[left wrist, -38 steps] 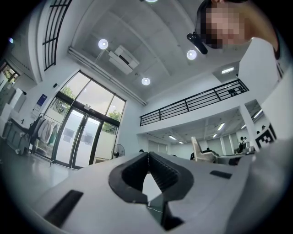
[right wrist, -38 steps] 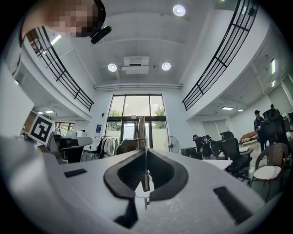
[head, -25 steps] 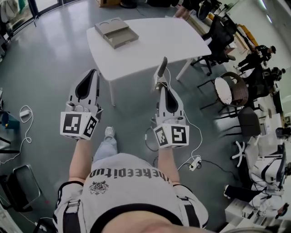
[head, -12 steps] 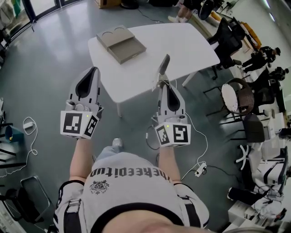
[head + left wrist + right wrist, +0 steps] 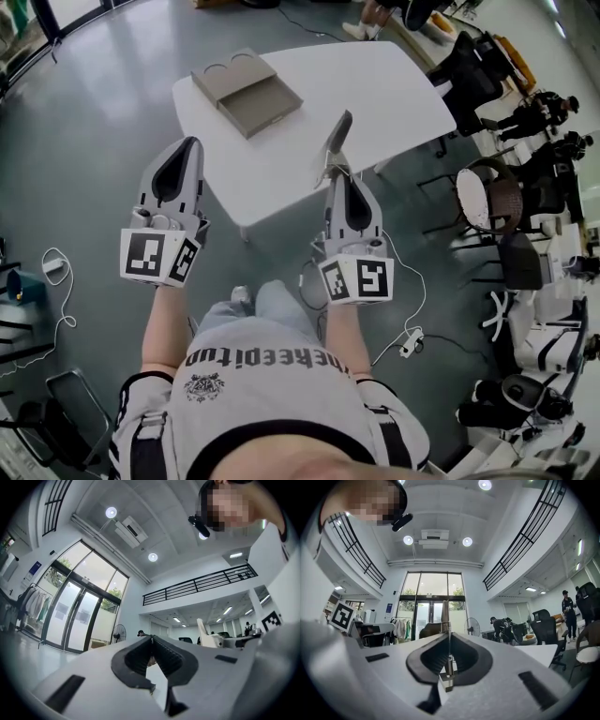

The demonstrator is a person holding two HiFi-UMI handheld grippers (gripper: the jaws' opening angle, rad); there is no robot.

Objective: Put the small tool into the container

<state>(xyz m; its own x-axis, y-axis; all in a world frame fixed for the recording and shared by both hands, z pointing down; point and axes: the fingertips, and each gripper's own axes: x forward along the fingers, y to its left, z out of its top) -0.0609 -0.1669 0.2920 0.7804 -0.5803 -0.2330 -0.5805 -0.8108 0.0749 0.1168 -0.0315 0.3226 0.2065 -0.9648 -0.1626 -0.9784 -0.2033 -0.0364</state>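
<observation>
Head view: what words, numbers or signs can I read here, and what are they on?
"thekeepituo", roughly, upside down across the shirt; not certain.
Shirt emblem: too small to read.
Left cube and right cube: black-and-white square patterns, no words.

Grey glossy floor (image 5: 94, 141) seen all round. White table (image 5: 394, 84) set at 12 o'clock, black office chairs (image 5: 473, 75) at 2 o'clock. Tall glass doors (image 5: 432, 604), round ceiling lights (image 5: 408, 540) and black balcony railing (image 5: 520, 545) noted.
</observation>
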